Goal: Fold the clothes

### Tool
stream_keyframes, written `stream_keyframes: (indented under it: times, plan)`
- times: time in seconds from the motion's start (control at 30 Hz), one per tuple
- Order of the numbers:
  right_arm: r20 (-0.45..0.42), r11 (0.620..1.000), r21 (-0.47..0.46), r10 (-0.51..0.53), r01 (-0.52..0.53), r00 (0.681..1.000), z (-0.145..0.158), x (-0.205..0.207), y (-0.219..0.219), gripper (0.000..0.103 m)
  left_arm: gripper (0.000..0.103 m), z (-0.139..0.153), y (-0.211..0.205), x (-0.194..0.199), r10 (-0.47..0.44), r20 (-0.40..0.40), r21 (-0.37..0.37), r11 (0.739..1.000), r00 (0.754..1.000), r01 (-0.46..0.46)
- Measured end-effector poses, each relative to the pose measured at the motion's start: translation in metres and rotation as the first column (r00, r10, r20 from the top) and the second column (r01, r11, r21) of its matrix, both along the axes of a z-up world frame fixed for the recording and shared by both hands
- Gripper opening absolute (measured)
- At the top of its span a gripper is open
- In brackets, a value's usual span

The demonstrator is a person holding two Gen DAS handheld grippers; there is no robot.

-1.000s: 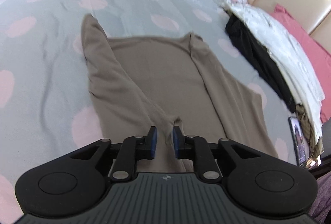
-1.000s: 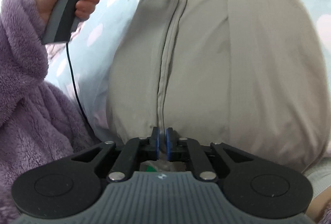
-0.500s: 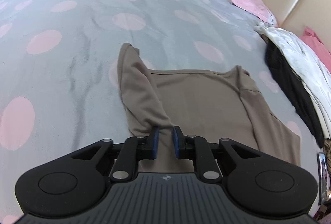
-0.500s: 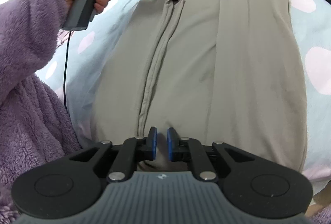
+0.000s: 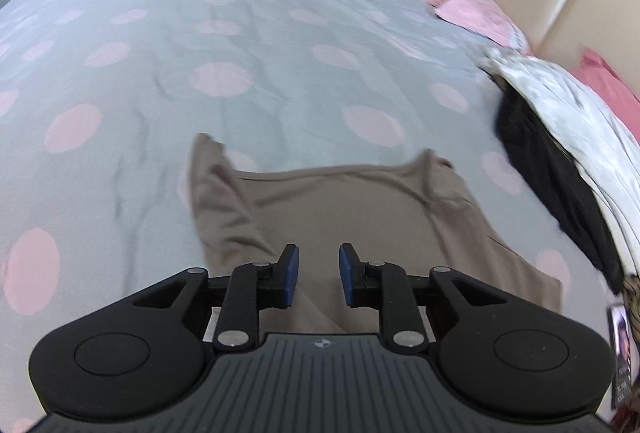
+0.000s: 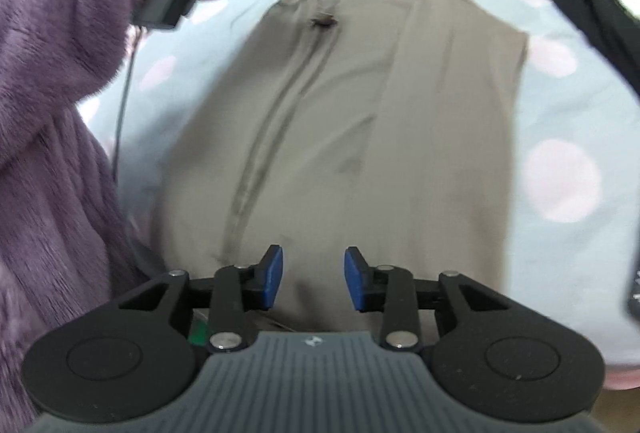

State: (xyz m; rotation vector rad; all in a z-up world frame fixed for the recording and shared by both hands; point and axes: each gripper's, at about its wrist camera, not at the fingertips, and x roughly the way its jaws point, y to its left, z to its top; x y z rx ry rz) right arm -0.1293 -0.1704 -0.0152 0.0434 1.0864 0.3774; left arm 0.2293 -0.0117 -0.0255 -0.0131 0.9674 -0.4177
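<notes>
A purple fleece sleeve (image 6: 60,113) guides the left hand-held gripper (image 5: 319,275), jaws opening with nothing between them, above the taupe top (image 5: 340,217) spread on the spotted bed (image 5: 240,53); the right hand-held gripper (image 6: 313,279), also opening and released, hovers over the top's near hem; dark clothing (image 6: 592,13) lies beyond it to the right.

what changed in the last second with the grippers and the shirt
Both grippers let go: the left gripper and right gripper had pinched the folded edge of the shirt; now their jaws are opening with no cloth between them, and both have drawn back. The shirt stays flat on the bed.
</notes>
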Motion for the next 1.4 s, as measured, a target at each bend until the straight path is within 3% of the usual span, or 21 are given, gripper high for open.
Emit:
stream_keyframes:
  times: [0.07, 0.2, 0.3, 0.5, 0.83, 1.1, 1.33, 1.4]
  plan:
    - [-0.010, 0.998, -0.057, -0.002, 0.002, 1.000, 0.005, -0.004, -0.014, 0.038, 0.025, 0.008, -0.015, -0.014, -0.044, 0.007, 0.025, 0.999, 0.999, 0.044]
    - [-0.058, 0.988, -0.145, -0.054, 0.045, 0.997, 0.001, -0.007, -0.043, 0.044, 0.026, 0.019, -0.050, -0.043, -0.148, -0.006, 0.072, 0.986, 0.989, 0.148]
    - [-0.111, 0.984, -0.129, -0.140, 0.125, 0.984, -0.006, -0.007, -0.066, 0.044, 0.026, 0.022, -0.079, -0.063, -0.216, -0.048, 0.057, 0.974, 0.975, 0.219]
    - [-0.122, 0.986, -0.085, -0.154, 0.144, 0.981, -0.015, -0.005, -0.076, 0.044, 0.026, 0.022, -0.138, -0.079, -0.296, -0.119, 0.008, 0.954, 0.948, 0.299]
    - [-0.160, 0.982, -0.018, -0.189, 0.189, 0.969, -0.025, -0.006, -0.094, 0.044, 0.028, -0.012, -0.206, -0.067, -0.273, -0.245, 0.065, 0.953, 0.930, 0.297]
    - [-0.207, 0.973, 0.067, -0.204, 0.222, 0.957, -0.044, -0.002, -0.111, 0.043, 0.028, -0.032, -0.220, -0.055, -0.233, -0.281, 0.116, 0.955, 0.931, 0.274]
    - [-0.209, 0.981, 0.089, -0.150, 0.172, 0.966, -0.046, 0.002, -0.098, 0.043, 0.030, -0.031, -0.227, -0.047, -0.217, -0.303, 0.134, 0.954, 0.928, 0.267]
    - [-0.209, 0.981, 0.085, -0.154, 0.174, 0.966, -0.048, 0.004, -0.096, 0.038, 0.031, -0.033, -0.231, -0.046, -0.215, -0.305, 0.145, 0.952, 0.928, 0.268]
